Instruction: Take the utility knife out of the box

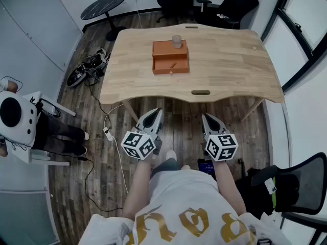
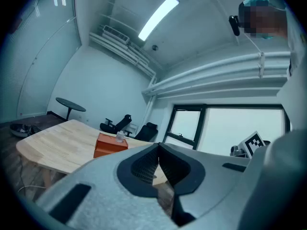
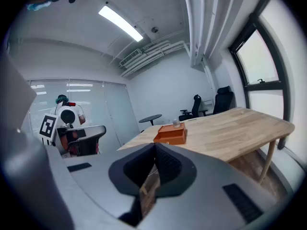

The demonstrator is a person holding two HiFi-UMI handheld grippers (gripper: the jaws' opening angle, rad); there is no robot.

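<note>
The left claw (image 2: pixel 159 148) is shut tight. Its two tips press together and nothing is between them. It holds nothing and touches nothing. The right claw (image 3: pixel 154 146) is closed at the tips too, and it is empty as well.

Both claws hang side by side in the air, well apart from the orange box (image 1: pixel 170 57). They are on the near side of the box, off the edge of the tabletop (image 1: pixel 230 60), over the wood floor (image 1: pixel 179 129). Both point toward the box.

The box sits on the tabletop, closer to its far edge. The near part of the box is open. A small thin thing lies inside that open part. It looks like the knife (image 1: pixel 172 65), but it is too small to be sure. A little clear jar (image 1: pixel 177 41) stands on the far part of the box.

Past the box, beyond the far edge of the tabletop, are black chairs (image 1: pixel 225 4). Far to the left of the box is a dark round table (image 1: pixel 103 6). On the floor to the left of the box lies a pile of cables (image 1: pixel 87 70).
</note>
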